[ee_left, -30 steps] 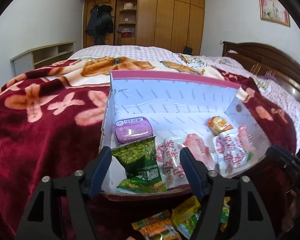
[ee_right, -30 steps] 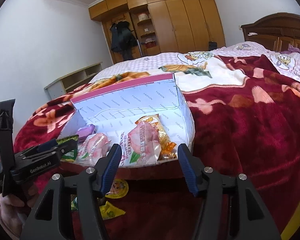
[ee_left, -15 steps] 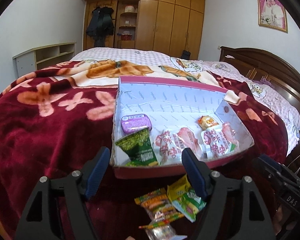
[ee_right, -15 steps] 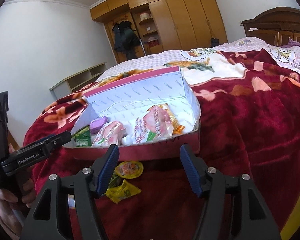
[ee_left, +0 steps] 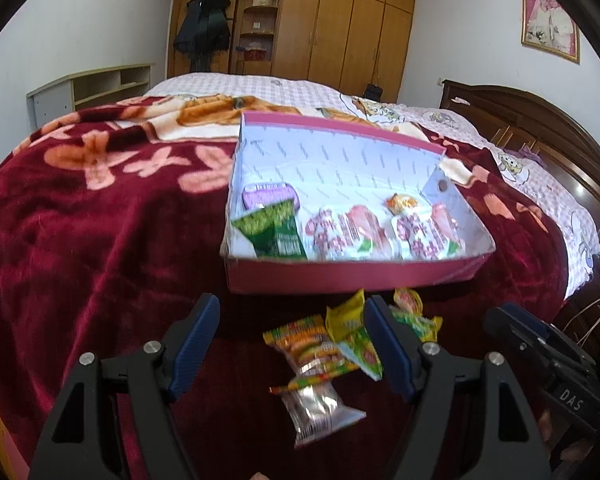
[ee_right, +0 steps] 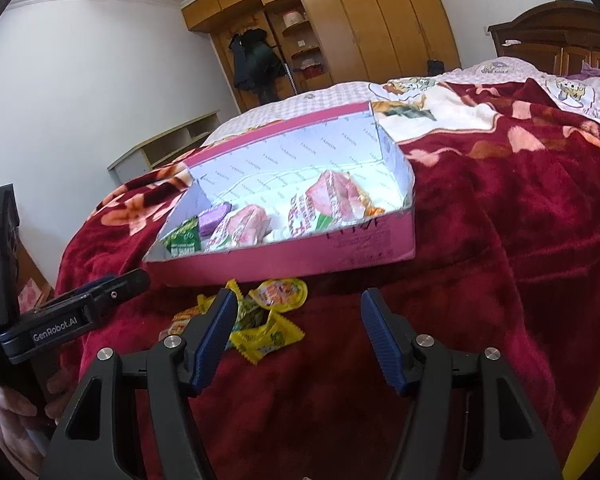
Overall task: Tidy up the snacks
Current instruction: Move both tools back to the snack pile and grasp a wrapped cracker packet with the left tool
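A pink box (ee_left: 352, 274) with a white lining lies on the bed; it also shows in the right wrist view (ee_right: 300, 260). Inside lie a green packet (ee_left: 274, 232), a purple tin (ee_left: 268, 196), two pink-and-white packets (ee_left: 346, 232) and a small orange packet (ee_left: 400, 202). Loose snacks lie on the blanket in front of the box: a clear orange-printed packet (ee_left: 312, 364), yellow-green packets (ee_left: 352, 334), a yellow packet (ee_right: 268, 338) and an orange round packet (ee_right: 280, 292). My left gripper (ee_left: 292, 344) is open and empty above the loose snacks. My right gripper (ee_right: 296, 336) is open and empty beside them.
The bed is covered by a dark red flowered blanket (ee_left: 100, 220). A wooden headboard (ee_left: 540, 128) stands at the right, a wardrobe (ee_left: 320, 28) at the far wall, a low shelf (ee_left: 92, 88) at the left. The other gripper (ee_right: 72, 316) shows at the left of the right wrist view.
Both grippers have pulled back from the box and tilted down. The loose snacks in front of the box have come into full view. Both stay open.
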The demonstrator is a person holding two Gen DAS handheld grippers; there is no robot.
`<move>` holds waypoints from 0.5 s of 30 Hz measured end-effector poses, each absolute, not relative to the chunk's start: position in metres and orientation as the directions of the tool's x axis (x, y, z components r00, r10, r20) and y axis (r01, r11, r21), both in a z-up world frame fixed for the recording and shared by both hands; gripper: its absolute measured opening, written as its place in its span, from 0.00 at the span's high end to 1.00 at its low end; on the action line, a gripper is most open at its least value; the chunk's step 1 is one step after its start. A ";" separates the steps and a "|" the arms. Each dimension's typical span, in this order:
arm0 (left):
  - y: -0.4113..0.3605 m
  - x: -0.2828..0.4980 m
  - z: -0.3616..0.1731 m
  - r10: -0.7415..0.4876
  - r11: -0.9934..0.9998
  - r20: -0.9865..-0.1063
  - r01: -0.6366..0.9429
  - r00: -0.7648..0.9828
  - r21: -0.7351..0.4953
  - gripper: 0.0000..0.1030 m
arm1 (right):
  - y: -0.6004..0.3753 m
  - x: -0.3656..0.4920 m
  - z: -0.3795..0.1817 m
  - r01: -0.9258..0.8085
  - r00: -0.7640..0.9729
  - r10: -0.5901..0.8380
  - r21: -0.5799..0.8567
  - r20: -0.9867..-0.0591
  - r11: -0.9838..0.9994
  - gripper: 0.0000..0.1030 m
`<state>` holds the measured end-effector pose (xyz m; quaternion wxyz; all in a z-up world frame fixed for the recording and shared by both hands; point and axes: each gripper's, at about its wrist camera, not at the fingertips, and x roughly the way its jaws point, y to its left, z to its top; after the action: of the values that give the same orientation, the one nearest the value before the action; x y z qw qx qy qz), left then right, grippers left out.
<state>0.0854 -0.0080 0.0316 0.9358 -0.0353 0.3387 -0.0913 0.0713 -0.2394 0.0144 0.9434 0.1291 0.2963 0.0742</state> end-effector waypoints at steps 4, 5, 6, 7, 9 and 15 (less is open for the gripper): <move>-0.008 0.077 0.023 -0.200 0.980 -0.650 0.146 0.733 -0.137 0.24 | -0.235 0.066 0.009 -0.069 0.804 0.223 0.287 -0.551 0.955 0.35; -0.008 0.075 0.021 -0.201 0.980 -0.656 0.146 0.728 -0.138 0.24 | -0.235 0.065 0.008 -0.070 0.802 0.225 0.287 -0.553 0.955 0.35; -0.009 0.073 0.018 -0.198 0.980 -0.661 0.143 0.724 -0.138 0.24 | -0.235 0.064 0.007 -0.071 0.800 0.226 0.287 -0.556 0.955 0.35; -0.009 0.070 0.016 -0.195 0.981 -0.666 0.138 0.720 -0.138 0.24 | -0.234 0.063 0.007 -0.072 0.799 0.227 0.286 -0.557 0.956 0.35; -0.010 0.067 0.011 -0.197 0.980 -0.671 0.133 0.714 -0.146 0.24 | -0.233 0.061 0.006 -0.075 0.797 0.227 0.281 -0.560 0.957 0.35; -0.013 0.064 -0.002 -0.188 0.982 -0.697 0.124 0.692 -0.141 0.24 | -0.231 0.057 0.000 -0.078 0.791 0.228 0.275 -0.568 0.958 0.35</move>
<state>0.0637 -0.0126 -0.0017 0.9190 -0.0416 0.3829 -0.0847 0.0566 -0.2305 0.0004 0.9386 0.1195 0.3131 0.0815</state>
